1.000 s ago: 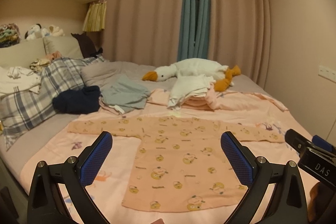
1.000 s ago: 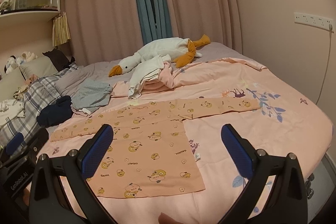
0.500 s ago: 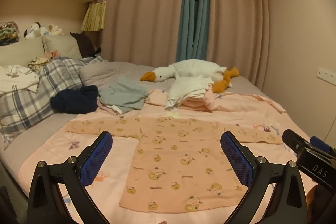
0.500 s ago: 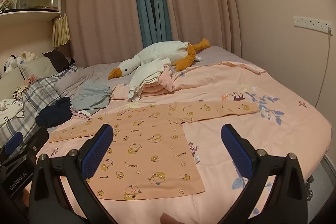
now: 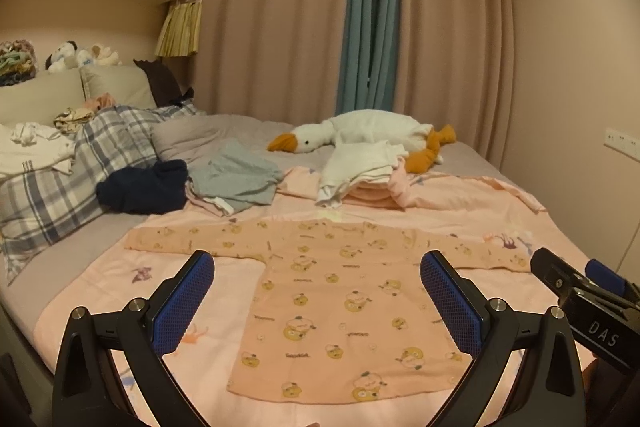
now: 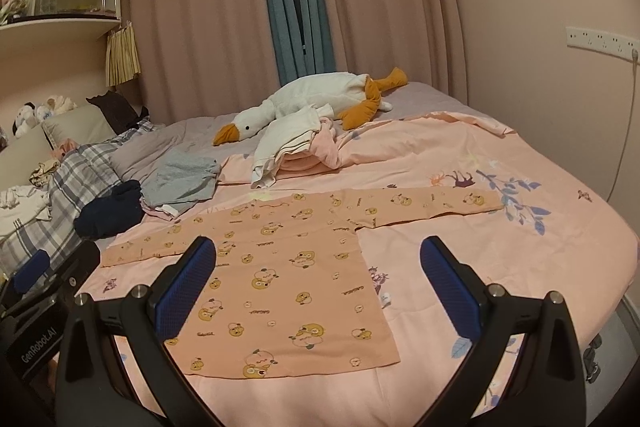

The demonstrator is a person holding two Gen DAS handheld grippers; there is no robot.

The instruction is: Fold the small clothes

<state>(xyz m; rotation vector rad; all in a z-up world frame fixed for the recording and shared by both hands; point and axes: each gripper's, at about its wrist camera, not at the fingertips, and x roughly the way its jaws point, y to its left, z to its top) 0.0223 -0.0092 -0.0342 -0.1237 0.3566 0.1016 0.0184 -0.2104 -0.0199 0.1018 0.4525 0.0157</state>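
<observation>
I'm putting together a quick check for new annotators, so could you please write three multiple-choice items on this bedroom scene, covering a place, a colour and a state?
1. Where does the plush goose lie?
A. On the bed by the curtains
B. On the wall shelf
C. On the floor

2. What colour are the gripper finger pads?
A. Red
B. Blue
C. White

3. How is the peach printed shirt?
A. Folded in half
B. Held up by a gripper
C. Spread flat, sleeves out

Answers: 1 A, it rests at the bed's far side near the curtains. 2 B, the textured pads are blue. 3 C, both sleeves stretch sideways and both grippers are open and empty.
</observation>
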